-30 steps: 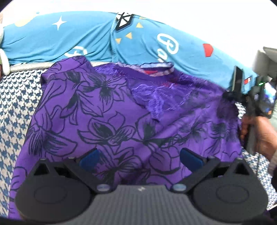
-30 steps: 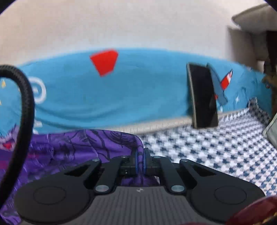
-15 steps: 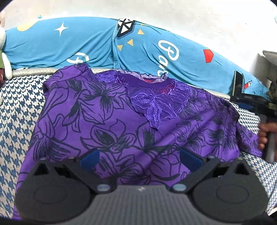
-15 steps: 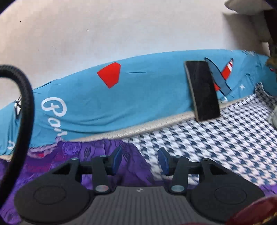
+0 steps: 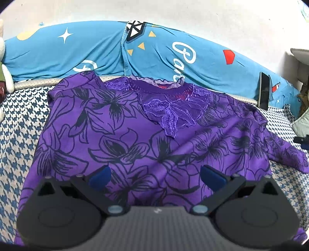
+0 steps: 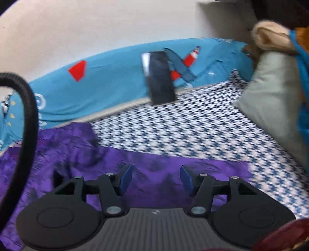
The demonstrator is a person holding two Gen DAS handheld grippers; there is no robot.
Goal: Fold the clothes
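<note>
Fingers [image 5: 155, 174] [image 6: 156, 180] of both hands spread wide, holding nothing (purple floral lace-necked blouse [image 5: 154, 135] lies flat on houndstooth bed [image 6: 193, 125]); pinch sleeve edge, fold inward smoothly.

Bare checked sheet [image 6: 202, 123] right of purple top [image 5: 135, 135] free, phone [image 6: 160, 77] propped vs blue bolster [image 6: 108, 81] at back, grey pillow [image 6: 270, 100] blocks far right

A bed [image 5: 17, 123] in blue-white houndstooth meets a plain pale wall [image 5: 193, 17]; at 12 o'clock lies a long blue bolster [image 5: 96, 52].
</note>
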